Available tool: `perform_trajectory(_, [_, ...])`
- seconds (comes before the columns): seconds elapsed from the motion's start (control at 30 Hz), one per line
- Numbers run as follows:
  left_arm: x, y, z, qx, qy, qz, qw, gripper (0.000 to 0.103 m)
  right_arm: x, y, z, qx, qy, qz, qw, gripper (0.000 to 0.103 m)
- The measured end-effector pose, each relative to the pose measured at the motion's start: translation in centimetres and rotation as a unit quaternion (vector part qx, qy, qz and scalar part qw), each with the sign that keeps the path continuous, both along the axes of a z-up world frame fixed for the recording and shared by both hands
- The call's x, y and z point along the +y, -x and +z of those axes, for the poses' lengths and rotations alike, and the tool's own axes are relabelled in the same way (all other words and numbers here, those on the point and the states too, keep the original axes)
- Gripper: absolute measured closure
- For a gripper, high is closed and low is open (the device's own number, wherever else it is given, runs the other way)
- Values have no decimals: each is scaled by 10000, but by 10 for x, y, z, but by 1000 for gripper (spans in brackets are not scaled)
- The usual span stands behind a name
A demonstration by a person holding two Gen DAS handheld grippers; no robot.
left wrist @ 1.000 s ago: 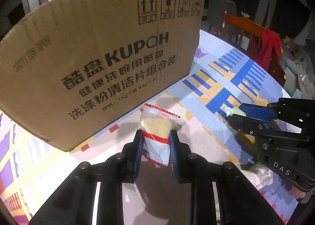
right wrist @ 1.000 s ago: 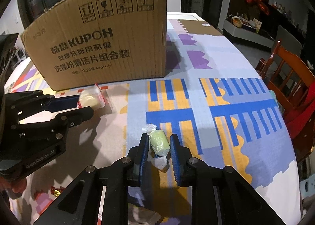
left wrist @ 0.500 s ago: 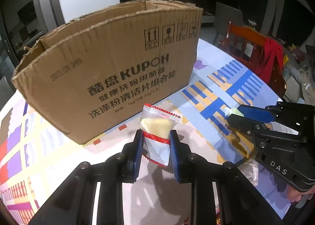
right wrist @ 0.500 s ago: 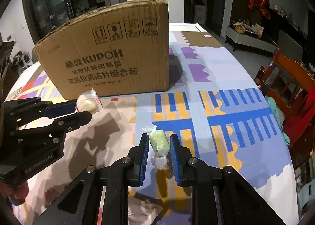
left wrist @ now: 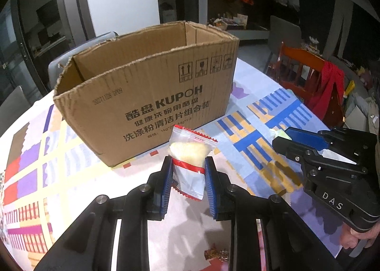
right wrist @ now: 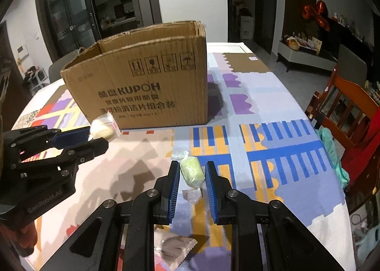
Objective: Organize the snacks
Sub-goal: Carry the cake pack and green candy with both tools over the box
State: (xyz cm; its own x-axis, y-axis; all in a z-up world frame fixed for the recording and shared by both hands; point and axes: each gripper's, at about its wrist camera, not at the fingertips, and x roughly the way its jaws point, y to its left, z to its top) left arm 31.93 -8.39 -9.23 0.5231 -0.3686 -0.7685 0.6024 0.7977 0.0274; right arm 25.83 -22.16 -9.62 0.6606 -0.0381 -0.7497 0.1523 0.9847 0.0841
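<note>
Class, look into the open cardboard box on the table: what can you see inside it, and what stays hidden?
Inside the cardboard box only bare inner walls near the rim show. Its front wall hides the floor, so any contents cannot be seen.

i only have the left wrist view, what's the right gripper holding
Observer: The right gripper is shut on a pale green wrapped candy, twisted at both ends.
Operator: anything left on the table near it
Observer: A clear snack packet lies on the tablecloth under that gripper.
Operator: box side clear on that end
Observer: Only the cardboard box shadow falls beside its right end.
</note>
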Motion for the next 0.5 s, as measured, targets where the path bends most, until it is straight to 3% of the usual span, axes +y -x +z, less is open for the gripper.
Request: perform_trajectory(0.5, [7, 20, 34, -246, 135, 274, 9992, 76, -2, 9, 35, -383, 58, 171, 9991, 80])
